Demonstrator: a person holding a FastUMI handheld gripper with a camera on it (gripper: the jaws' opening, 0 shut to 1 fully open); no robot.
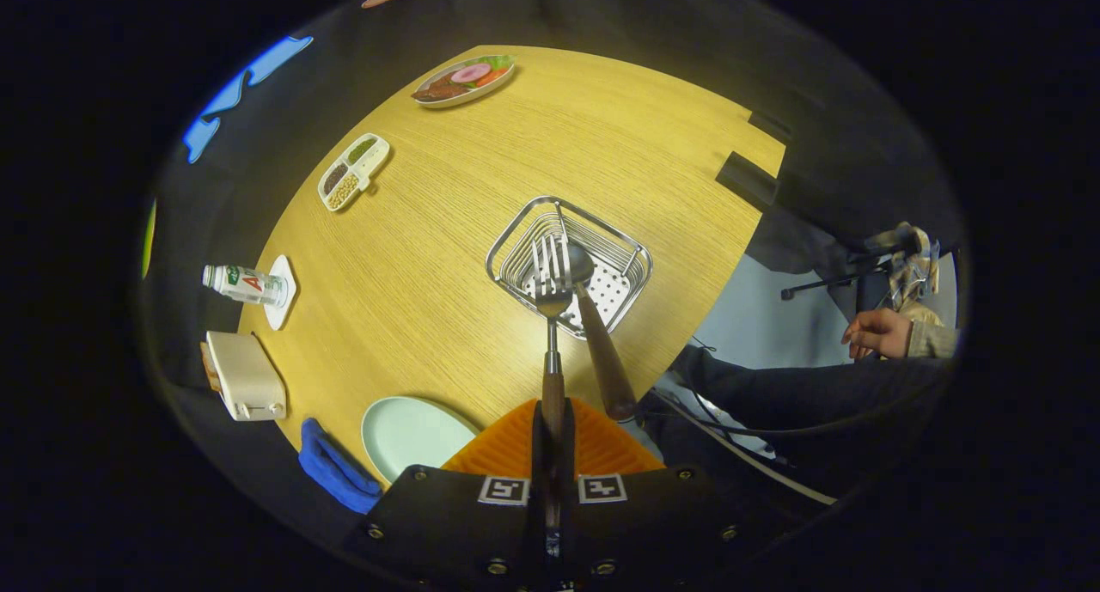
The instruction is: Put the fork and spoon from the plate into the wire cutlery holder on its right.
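Here the gripper [552, 420] is clamped on the fork [550, 296] by its handle, tines reaching over the wire cutlery holder [569, 264].
The spoon [593, 317] already leans in the holder, bowl down beside the tines, its handle slanting out just right of the fingers. The pale plate [411, 433] lies bare, left of the fingers; farther off, a divided tray [353, 171] holds beans.

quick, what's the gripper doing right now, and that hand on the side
Gripper: shut on the fork, tines above the wire cutlery holder.
Person's hand: empty.
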